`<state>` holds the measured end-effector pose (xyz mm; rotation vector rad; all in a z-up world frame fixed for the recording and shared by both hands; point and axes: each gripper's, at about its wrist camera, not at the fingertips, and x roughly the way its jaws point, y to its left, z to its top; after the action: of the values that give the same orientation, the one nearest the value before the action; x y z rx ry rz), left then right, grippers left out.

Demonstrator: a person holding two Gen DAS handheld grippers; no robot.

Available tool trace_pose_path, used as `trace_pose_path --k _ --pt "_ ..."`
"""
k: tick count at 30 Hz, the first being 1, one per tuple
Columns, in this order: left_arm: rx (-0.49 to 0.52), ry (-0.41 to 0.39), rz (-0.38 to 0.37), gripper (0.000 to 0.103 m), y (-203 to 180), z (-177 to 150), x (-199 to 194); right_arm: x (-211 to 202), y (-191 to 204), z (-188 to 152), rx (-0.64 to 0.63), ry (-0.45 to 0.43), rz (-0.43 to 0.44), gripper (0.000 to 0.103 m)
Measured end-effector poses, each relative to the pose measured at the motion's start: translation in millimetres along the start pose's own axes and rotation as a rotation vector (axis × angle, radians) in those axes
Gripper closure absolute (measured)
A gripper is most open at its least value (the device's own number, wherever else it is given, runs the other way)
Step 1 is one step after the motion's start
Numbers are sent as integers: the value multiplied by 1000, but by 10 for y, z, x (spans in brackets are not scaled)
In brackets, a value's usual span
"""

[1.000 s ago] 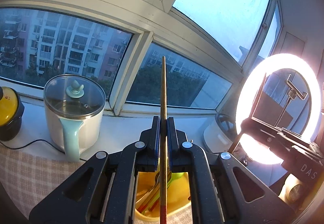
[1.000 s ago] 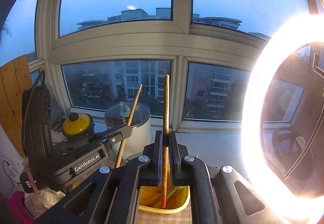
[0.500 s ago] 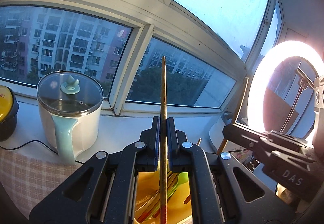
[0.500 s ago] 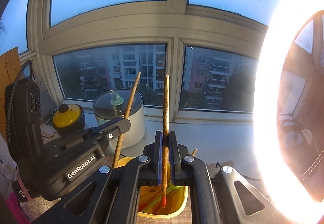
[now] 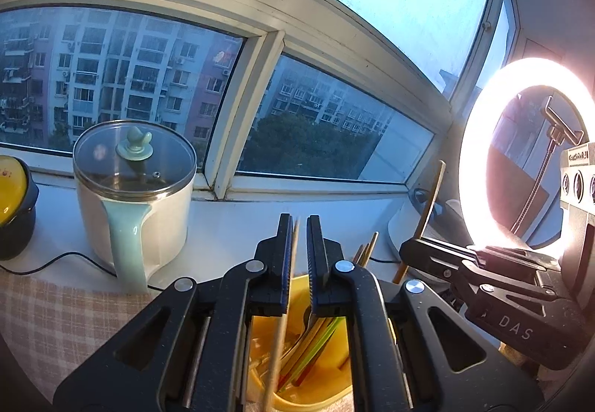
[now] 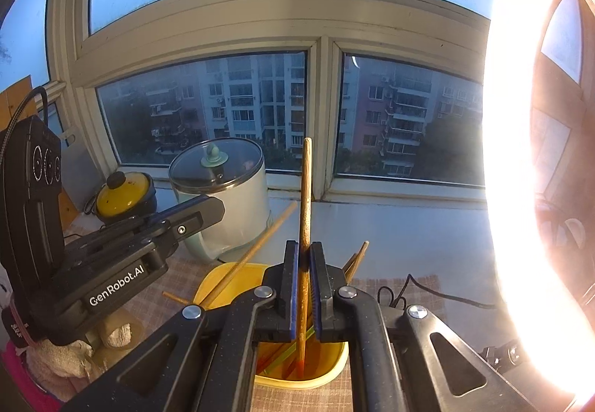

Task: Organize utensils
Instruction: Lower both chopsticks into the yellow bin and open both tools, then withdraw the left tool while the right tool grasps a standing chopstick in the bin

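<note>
A yellow utensil holder (image 5: 327, 389) stands on the checked cloth below both grippers; it also shows in the right wrist view (image 6: 212, 281). It holds chopsticks and green and orange utensils. My left gripper (image 5: 298, 226) is slightly open above it. A blurred wooden chopstick (image 5: 280, 330) drops between its fingers into the holder; in the right wrist view it leans in the holder (image 6: 256, 248). My right gripper (image 6: 305, 252) is shut on another wooden chopstick (image 6: 306, 188), upright, its red tip inside the holder.
A white pot with a glass lid (image 5: 134, 196) and a yellow-lidded pot (image 5: 11, 196) stand on the windowsill at left. A bright ring light (image 5: 520, 159) stands at right. A black cable (image 6: 427, 289) runs across the cloth. The window is close behind.
My left gripper has opened and let go of its chopstick, which slid down into the yellow holder. My right gripper still holds its chopstick and has lowered a little.
</note>
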<state>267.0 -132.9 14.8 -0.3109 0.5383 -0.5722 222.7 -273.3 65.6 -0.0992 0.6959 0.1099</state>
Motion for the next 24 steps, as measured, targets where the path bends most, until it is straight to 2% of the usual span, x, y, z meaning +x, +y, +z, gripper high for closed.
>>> trace_pose_path --k 1,2,9,11,12,18,20,22,24 --pt "-1 1 2 86 8 -5 -8 0 7 -10 -3 2 0 100" --pt "-2 3 3 84 18 -12 -14 7 10 -20 -5 6 -2 100" --pt "-35 42 -19 84 107 -36 7 14 16 -70 -4 23 6 99" --pt "-32 44 -21 84 103 -23 -16 -2 14 -72 -3 25 11 89" --pt "-28 44 -22 84 96 -18 -30 -7 10 -73 0 27 20 81" --pt "-8 40 0 83 101 -17 -216 43 -1 -60 56 67 100 79" --pt "-12 42 5 71 146 -28 -313 91 -8 -58 87 89 135 78" --pt "-17 41 16 66 206 -54 -436 169 -13 -65 123 122 172 78" --pt "-31 42 17 65 286 -82 -575 247 -3 -80 144 150 192 78"
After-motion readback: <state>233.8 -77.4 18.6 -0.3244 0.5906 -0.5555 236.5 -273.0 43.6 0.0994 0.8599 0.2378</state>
